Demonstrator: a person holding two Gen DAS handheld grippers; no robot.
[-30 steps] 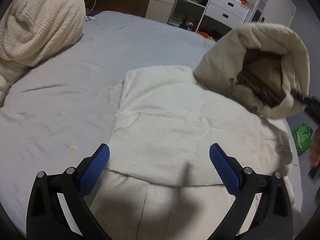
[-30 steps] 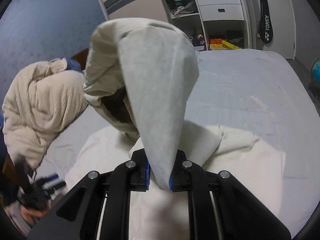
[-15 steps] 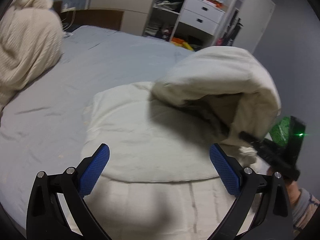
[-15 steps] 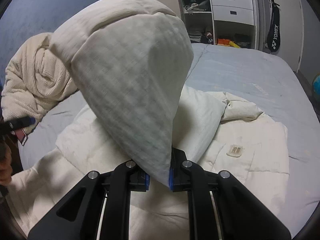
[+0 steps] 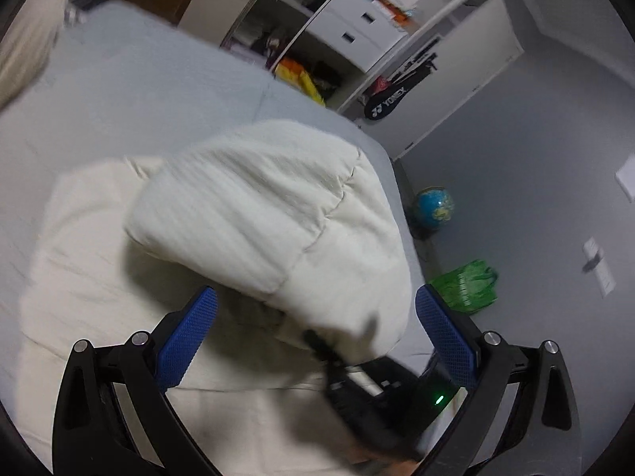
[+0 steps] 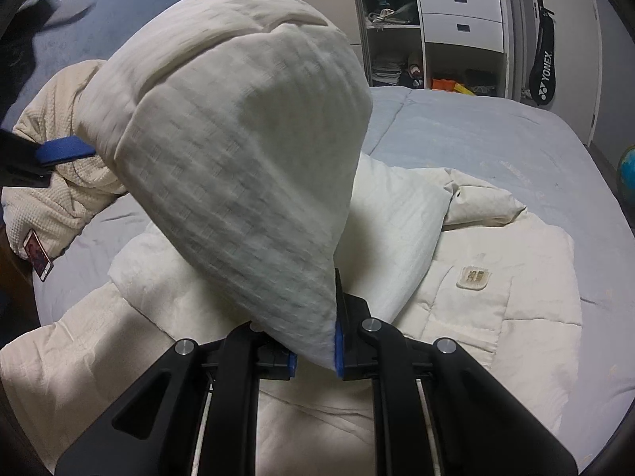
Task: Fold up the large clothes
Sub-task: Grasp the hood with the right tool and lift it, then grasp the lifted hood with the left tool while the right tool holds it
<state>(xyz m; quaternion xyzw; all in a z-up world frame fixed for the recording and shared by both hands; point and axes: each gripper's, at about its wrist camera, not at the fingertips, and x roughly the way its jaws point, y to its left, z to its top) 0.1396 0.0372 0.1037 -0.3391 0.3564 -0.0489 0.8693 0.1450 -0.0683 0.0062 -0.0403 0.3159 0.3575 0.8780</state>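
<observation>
Cream padded quilted coat [image 6: 476, 317] lies spread on the pale blue bedsheet [image 6: 496, 142]; since half a second ago I have carried its lifted puffy fold [image 5: 270, 214] further across, right gripper [image 6: 315, 351] clamped on its edge. My left gripper [image 5: 315, 333] hangs wide open, empty, just behind that fold. Cream waffle blanket [image 6: 59, 182], red phone [image 6: 37, 260], blue globe [image 5: 434, 203] and green bag [image 5: 468, 283] lie around.

Dim indoor light; left view smeared, apparently by motion, blurring the quilt [image 5: 270, 222]; right view sharper; fisheye edges bend, corners black.
</observation>
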